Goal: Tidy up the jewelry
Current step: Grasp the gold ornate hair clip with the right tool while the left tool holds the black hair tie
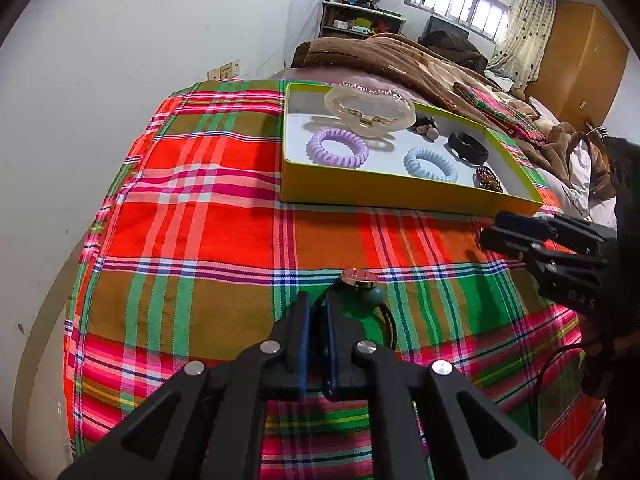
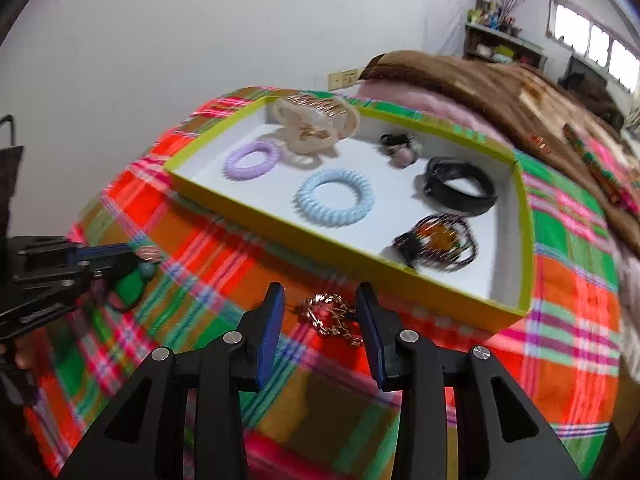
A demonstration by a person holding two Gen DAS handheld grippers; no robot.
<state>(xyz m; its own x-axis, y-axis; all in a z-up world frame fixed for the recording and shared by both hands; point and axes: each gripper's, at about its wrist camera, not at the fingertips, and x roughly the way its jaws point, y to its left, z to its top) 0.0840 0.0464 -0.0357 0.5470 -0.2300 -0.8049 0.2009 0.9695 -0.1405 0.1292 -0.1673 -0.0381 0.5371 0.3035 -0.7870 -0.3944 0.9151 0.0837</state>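
A tangled gold-coloured chain [image 2: 332,314] lies on the plaid-covered bed [image 2: 560,280] beside the yellow-rimmed tray [image 2: 524,240], between the right gripper [image 2: 320,308]'s half-open fingers, untouched. Light, limp, slippery: best pinched at its bunched middle. The left gripper [image 1: 316,312]'s nearly closed fingers pinch a black hair tie with beads [image 1: 360,280].

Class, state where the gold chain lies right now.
In the right wrist view the gold chain lies on the plaid cloth, between the open right gripper fingers, just outside the yellow-green tray's near wall.

Open plaid cloth [image 1: 224,184] before tray [image 1: 400,194]
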